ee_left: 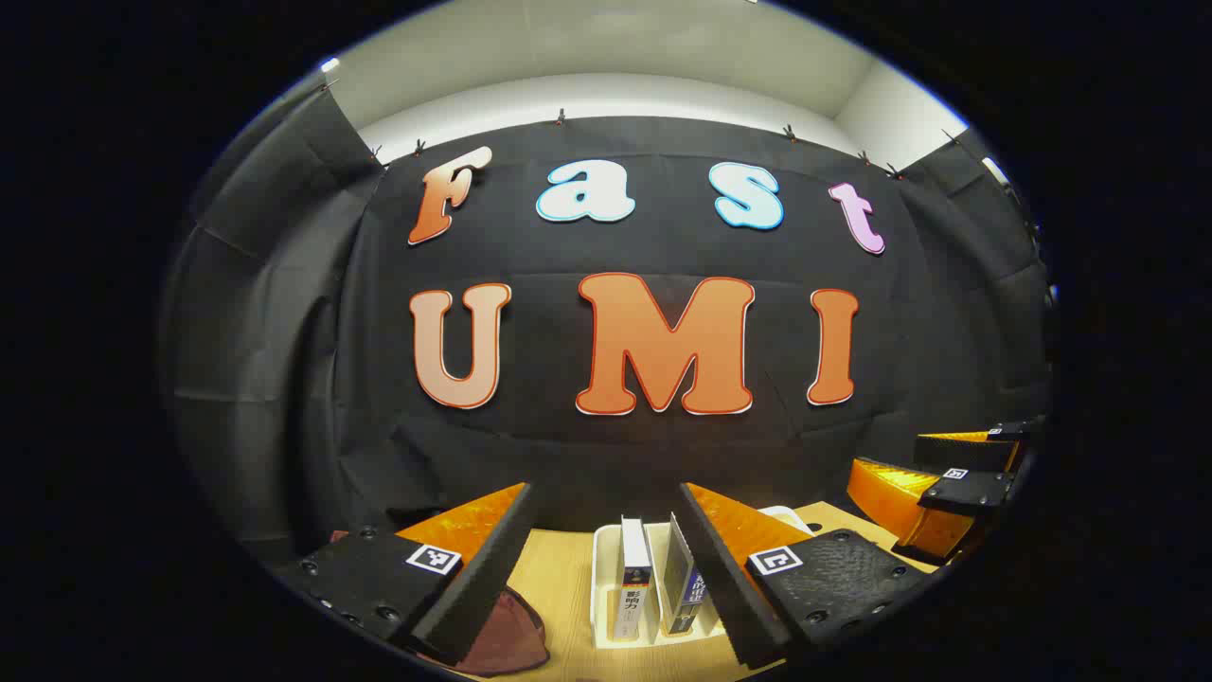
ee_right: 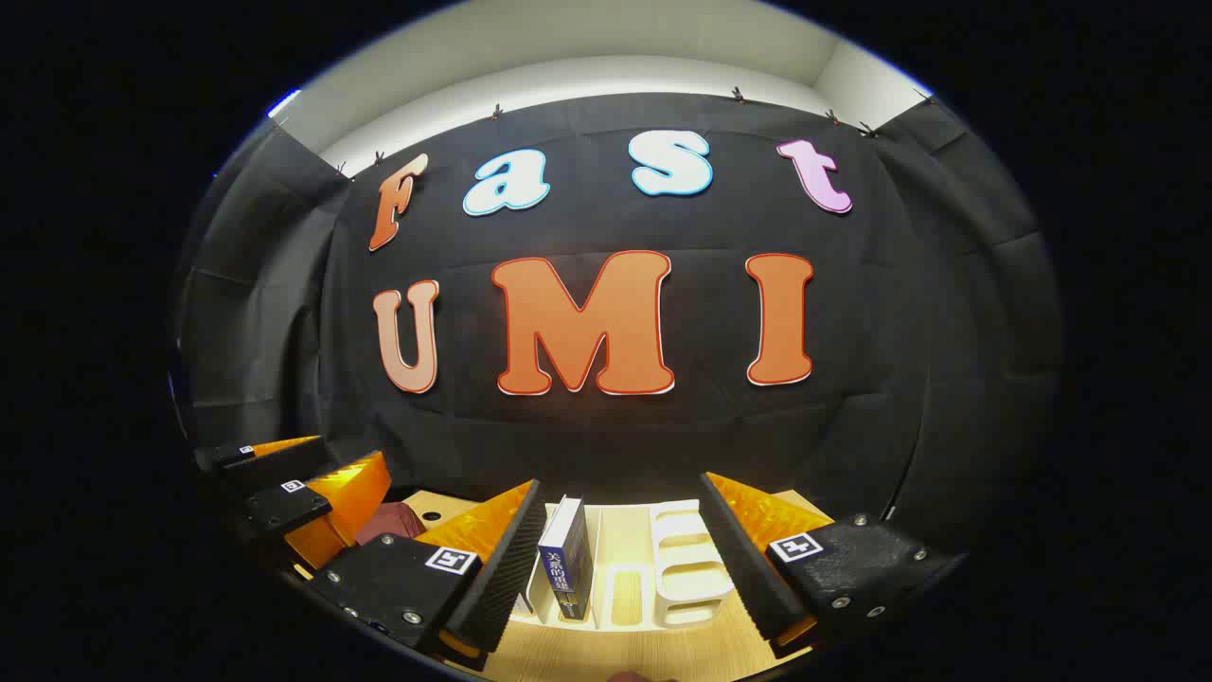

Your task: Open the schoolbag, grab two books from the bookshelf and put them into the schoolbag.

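- Left gripper (ee_left: 606,549) stood open above the wooden table (ee_left: 559,578); two upright stiff paperback books (ee_left: 653,578) waited in the white plastic bookshelf (ee_left: 600,578), the soft maroon schoolbag (ee_left: 507,639) beside.
- Right gripper (ee_right: 625,559) was open too; the blue book (ee_right: 566,559) looked light, best pinched across its spine.

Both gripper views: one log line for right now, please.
left claw: open, empty | right claw: open, empty | two upright books in white slotted plastic bookshelf | dark red fabric schoolbag on wooden table | stage: before grasp
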